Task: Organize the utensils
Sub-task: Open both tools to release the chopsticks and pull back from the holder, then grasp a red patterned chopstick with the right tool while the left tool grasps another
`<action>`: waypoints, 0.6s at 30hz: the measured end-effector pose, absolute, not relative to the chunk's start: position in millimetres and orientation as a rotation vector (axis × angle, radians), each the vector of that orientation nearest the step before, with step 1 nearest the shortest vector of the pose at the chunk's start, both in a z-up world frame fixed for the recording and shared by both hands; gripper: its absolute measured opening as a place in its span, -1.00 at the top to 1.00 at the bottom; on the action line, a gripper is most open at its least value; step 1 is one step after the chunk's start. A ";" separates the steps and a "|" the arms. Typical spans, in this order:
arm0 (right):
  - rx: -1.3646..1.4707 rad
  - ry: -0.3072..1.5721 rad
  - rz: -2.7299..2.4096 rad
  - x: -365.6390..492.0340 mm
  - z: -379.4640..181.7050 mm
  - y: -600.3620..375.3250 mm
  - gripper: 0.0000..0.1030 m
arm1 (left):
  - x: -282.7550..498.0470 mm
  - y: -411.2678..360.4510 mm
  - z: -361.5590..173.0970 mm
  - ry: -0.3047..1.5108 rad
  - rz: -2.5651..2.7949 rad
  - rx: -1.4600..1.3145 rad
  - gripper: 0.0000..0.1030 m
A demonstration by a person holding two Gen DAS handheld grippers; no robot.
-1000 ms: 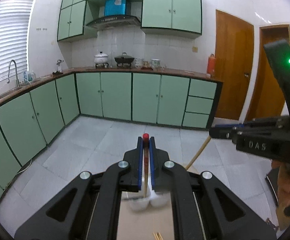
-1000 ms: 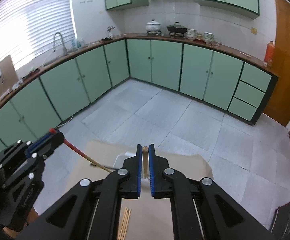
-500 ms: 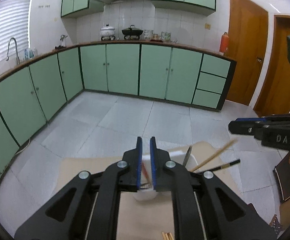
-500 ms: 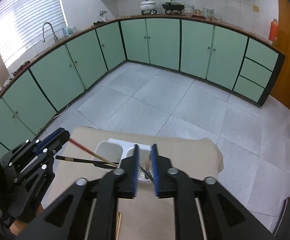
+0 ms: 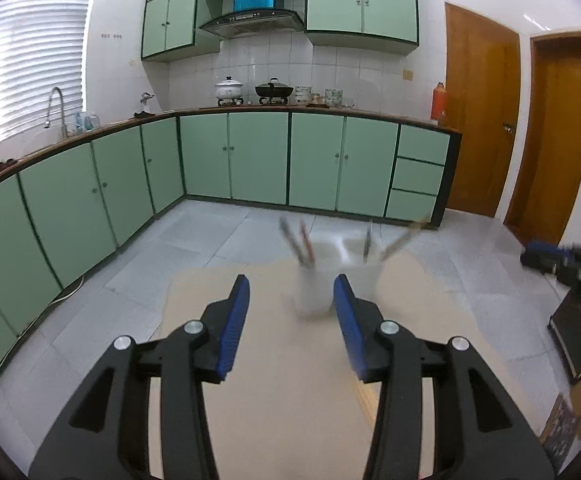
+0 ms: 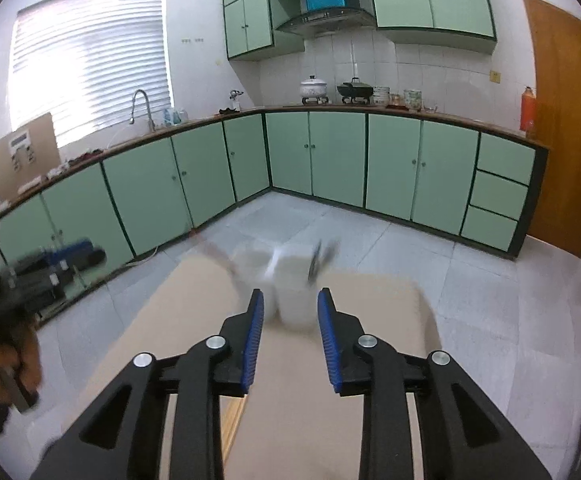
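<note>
A white two-cup utensil holder (image 5: 330, 276) stands blurred at the far end of the beige table (image 5: 274, 392). Chopsticks (image 5: 304, 244) lean in its left cup and more utensils (image 5: 390, 240) in its right cup. The holder also shows in the right wrist view (image 6: 290, 280). My left gripper (image 5: 290, 308) is open and empty, just short of the holder. My right gripper (image 6: 290, 312) is open and empty, close in front of the holder. The right gripper shows blurred at the right edge of the left wrist view (image 5: 562, 260), and the left gripper at the left of the right wrist view (image 6: 46, 268).
Loose wooden chopsticks (image 6: 236, 416) lie on the table between the grippers, also seen in the left wrist view (image 5: 364, 396). Green kitchen cabinets (image 5: 258, 156) run along the walls beyond a tiled floor. A dark object (image 5: 574, 332) stands on the floor at right.
Both grippers held a chopstick a second ago, lowered them into the holder, and now stand open and empty. The chopsticks now lean in the cups. Both cameras have pulled back.
</note>
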State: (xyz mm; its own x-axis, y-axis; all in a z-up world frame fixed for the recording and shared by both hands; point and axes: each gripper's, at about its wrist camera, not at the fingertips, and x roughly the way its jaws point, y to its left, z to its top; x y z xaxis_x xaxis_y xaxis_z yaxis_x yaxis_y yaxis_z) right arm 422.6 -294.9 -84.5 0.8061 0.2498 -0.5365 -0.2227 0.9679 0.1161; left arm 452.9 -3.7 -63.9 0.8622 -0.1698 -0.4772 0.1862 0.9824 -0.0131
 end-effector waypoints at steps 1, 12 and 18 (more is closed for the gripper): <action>0.058 0.594 0.251 409.0 -103.0 -291.8 0.46 | 433.1 -1.0 -79.6 0.496 -0.179 0.032 0.10; -0.087 0.759 0.308 303.3 -270.3 -217.2 0.47 | 323.4 -0.4 -203.4 0.589 -0.184 -0.024 0.08; -0.121 0.752 0.317 313.0 -268.5 -204.6 0.47 | 319.9 -7.5 -220.9 0.636 -0.225 -0.017 0.08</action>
